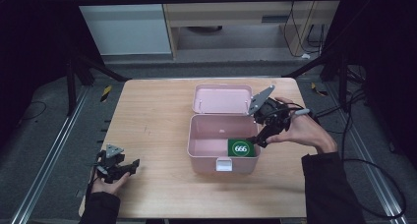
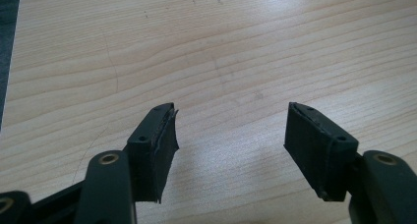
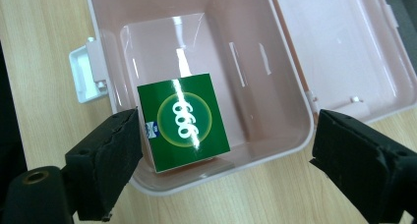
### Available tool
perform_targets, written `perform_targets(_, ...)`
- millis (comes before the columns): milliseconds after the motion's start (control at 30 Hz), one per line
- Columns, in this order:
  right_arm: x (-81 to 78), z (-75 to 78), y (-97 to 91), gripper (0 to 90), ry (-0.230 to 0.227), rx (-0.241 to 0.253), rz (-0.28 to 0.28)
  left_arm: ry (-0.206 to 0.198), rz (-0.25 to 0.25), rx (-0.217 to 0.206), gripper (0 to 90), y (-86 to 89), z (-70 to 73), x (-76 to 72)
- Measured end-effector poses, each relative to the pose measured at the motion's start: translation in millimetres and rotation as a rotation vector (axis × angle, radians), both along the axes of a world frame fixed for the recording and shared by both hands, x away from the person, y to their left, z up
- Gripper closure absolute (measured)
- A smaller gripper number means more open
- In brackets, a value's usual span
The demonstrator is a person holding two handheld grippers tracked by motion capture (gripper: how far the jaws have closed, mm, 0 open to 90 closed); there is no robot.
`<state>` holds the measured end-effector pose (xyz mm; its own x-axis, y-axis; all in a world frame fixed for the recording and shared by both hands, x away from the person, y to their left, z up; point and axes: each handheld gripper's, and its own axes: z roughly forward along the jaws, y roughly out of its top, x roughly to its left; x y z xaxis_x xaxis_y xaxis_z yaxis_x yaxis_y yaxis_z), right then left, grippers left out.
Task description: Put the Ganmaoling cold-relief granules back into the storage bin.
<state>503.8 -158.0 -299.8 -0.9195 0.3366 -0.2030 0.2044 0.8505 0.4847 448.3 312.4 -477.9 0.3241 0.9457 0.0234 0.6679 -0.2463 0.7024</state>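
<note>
Wooden table (image 1: pixel 157 121) with a light top fills the middle of the room, and dark floor lies all around it. Nearest to the person, at the front left corner, the left gripper (image 1: pixel 129 166) rests low by the table top. Its jaws are spread wide with nothing between them, and in the left gripper view there is just bare wood past its black pads (image 2: pixel 157 150). A bit farther in, near the middle of the table, sits a pink box (image 1: pixel 196 150) with a white latch (image 1: pixel 224 164) on its front wall. Inside the box, in the front right corner, lies a green card (image 1: pixel 241 148) with white numbers on it. It lies flat on the floor of the box. The right gripper (image 1: pixel 259 140) hangs just above the right rim of the box, right next to the card, and it points down and to the left toward it. In the right gripper view the card (image 3: pixel 183 120) shows below and between the jaws, nearer to the left one, and the jaws are apart and pinch nothing. So the right hand is much nearer to the card than the left hand, which is well away from the box. Farthest back, the pink lid (image 1: pixel 221 98) lies open behind the box.
</note>
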Motion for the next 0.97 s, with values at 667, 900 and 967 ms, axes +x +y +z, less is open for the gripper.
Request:
perform_targets(667,-27.3,-25.1,-60.1,9.5,-0.209,0.302,-0.305,-0.014,0.002,0.003,36.0,-0.1,0.2,-0.8)
perform_targets(900,-40.4,-55.9,-89.8,7.2,-0.274,0.481,-0.487,-0.02,0.001,0.005,34.6,-0.8,-0.4,-0.7)
perform_targets(967,-42.3,-65.7,-94.6,6.6,-0.273,0.496,-0.515,-0.02,0.0,0.006,34.3,-1.0,-0.7,-0.5)
